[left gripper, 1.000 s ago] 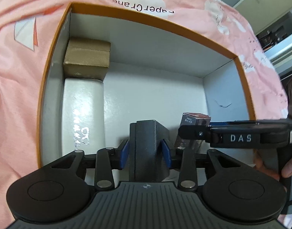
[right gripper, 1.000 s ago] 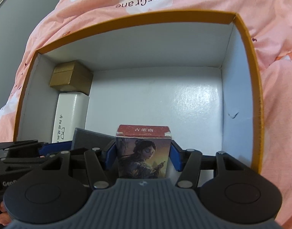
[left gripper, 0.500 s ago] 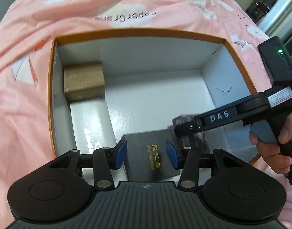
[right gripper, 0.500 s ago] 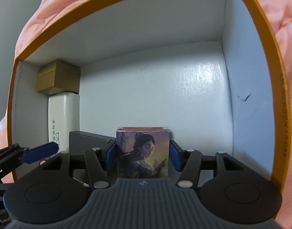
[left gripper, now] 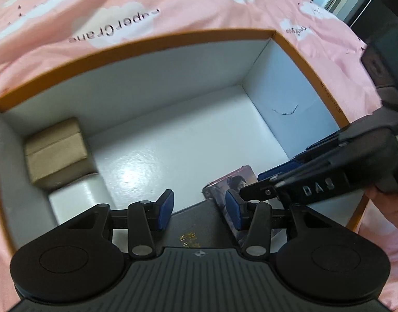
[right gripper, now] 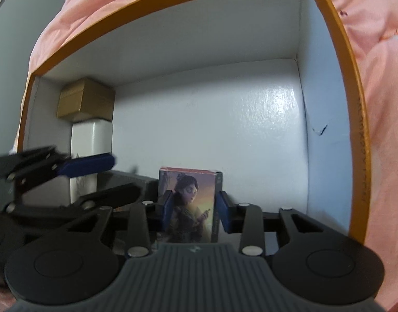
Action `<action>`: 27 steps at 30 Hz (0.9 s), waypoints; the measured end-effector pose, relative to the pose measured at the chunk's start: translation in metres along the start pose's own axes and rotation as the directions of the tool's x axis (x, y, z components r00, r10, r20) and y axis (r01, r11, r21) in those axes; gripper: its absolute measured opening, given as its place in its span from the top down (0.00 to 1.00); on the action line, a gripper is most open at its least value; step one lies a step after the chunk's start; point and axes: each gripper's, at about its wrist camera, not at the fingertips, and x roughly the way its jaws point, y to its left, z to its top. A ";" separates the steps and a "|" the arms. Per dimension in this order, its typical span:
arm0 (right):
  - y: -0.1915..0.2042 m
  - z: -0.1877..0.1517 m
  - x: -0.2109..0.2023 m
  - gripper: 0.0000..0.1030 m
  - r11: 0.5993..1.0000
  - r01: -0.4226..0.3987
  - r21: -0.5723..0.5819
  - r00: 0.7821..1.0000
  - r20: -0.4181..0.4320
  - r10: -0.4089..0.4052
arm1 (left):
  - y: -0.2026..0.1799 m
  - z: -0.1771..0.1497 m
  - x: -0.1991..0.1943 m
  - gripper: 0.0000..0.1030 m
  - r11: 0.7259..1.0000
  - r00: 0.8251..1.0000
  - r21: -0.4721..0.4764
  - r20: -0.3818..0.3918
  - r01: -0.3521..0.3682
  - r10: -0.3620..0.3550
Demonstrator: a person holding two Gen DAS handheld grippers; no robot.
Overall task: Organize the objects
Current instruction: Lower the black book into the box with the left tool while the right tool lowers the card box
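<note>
A big orange-rimmed cardboard box (left gripper: 157,39) with a white inside lies on a pink bedspread. My left gripper (left gripper: 199,212) is open above a dark box with gold lettering (left gripper: 196,230) that lies on the floor at the near wall. My right gripper (right gripper: 193,214) is shut on a picture box showing a woman (right gripper: 190,202), held upright on the floor beside the dark box (right gripper: 131,180). The picture box (left gripper: 232,182) and the right gripper's fingers (left gripper: 279,174) also show in the left wrist view.
A tan box (left gripper: 56,150) sits in the far left corner, with a white case (left gripper: 76,195) in front of it along the left wall. Both show in the right wrist view: tan box (right gripper: 87,98), white case (right gripper: 91,140). The pink bedspread (left gripper: 173,2) surrounds the box.
My left gripper has let go of the dark box, opened and pulled back and up. My right gripper has lowered the picture box deeper into the big box, next to the dark one.
</note>
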 end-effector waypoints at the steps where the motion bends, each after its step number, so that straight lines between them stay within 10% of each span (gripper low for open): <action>1: 0.001 -0.001 -0.001 0.69 1.000 0.010 -0.019 1.000 0.006 -0.010 | 0.000 0.000 0.004 0.50 1.000 1.000 -0.004 -0.012 0.006 -0.006; 27: 0.021 -0.012 0.016 0.79 0.981 0.021 -0.193 0.999 -0.031 -0.028 | 0.015 -0.011 0.007 0.61 0.992 0.994 -0.124 -0.099 0.026 -0.039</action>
